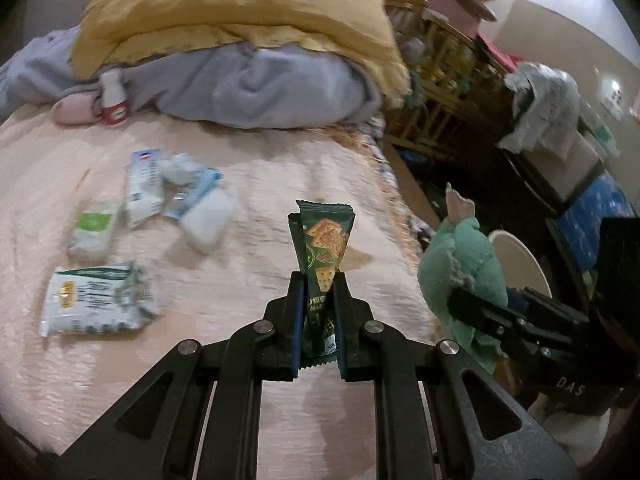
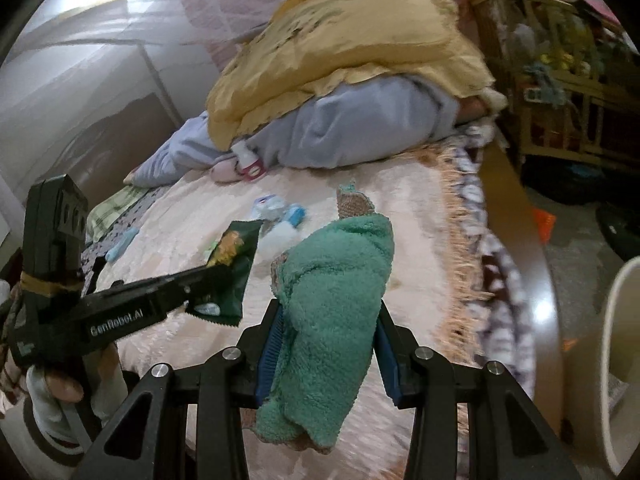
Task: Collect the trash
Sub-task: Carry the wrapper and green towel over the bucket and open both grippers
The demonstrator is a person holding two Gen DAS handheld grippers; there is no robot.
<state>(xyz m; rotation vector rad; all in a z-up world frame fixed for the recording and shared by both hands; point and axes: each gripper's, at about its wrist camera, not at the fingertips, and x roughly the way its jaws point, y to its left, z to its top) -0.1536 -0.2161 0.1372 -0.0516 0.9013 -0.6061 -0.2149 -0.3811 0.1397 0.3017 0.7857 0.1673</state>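
Note:
My left gripper [image 1: 319, 280] is shut on a dark green cracker wrapper [image 1: 323, 244], held upright above the pink bedspread [image 1: 240, 184]. From the right wrist view the same wrapper [image 2: 232, 268] hangs in the left gripper [image 2: 208, 276], gripped by a hand at the lower left. My right gripper [image 2: 329, 308] is shut on a fluffy green sock [image 2: 332, 304] with a brown toe; in the left wrist view that sock [image 1: 460, 268] sits at the right by the bed's edge. Several more wrappers lie on the bed: a white and green packet [image 1: 96, 300], a small green-label pack [image 1: 94, 232], and a white and blue cluster [image 1: 176, 196].
A yellow blanket [image 1: 240, 12] over a grey one [image 1: 260, 88] is heaped at the far end, with a small bottle [image 1: 114, 98] in front of it. A white bin [image 2: 620, 360] stands on the floor right of the bed. Wooden shelving [image 2: 560, 80] and clutter fill the right side.

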